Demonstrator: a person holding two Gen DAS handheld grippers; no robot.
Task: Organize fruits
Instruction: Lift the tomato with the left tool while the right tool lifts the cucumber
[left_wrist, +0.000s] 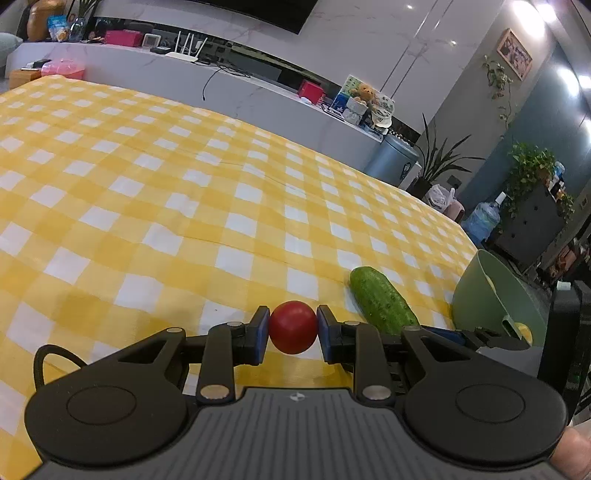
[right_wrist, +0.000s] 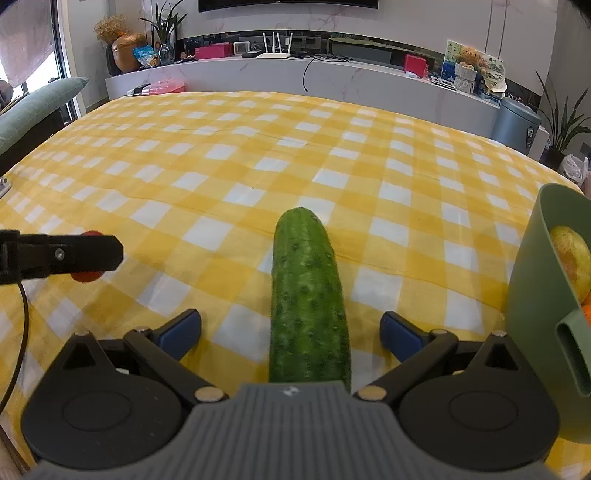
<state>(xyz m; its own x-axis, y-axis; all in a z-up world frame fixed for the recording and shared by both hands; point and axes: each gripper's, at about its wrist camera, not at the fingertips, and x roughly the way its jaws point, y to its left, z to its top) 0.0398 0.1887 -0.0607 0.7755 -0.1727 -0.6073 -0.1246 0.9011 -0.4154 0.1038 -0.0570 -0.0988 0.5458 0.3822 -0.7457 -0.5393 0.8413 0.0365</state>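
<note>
Tomato (left_wrist: 293, 327), small, red: clamped between the blue pads (left_wrist: 260, 332) of the left hand-held gripper (left_wrist: 293, 334), which is closed tight on it, low over the yellow checked surface (left_wrist: 147, 192). Left wrist view also lists: cucumber (left_wrist: 380, 301) lying between the tomato and the green basket (left_wrist: 480, 295), nearer the basket; yellow fruit showing inside that basket.

Cucumber (right_wrist: 308, 295), right wrist view: flat on the surface, just left of the green basket (right_wrist: 535, 295), pointing away from the camera. Right hand-held gripper (right_wrist: 291, 332): jaws spread fully wide, one pad (right_wrist: 183, 330) on each side of the cucumber, neither touching it; nothing held. Left hand-held gripper (right_wrist: 85, 254) with the tomato (right_wrist: 88, 276) sits well left of the basket.

Handling note, as judgement: centre the cucumber between the pads before closing, grip its thick middle, press gently; carry the tomato level to the basket without squeezing harder.
</note>
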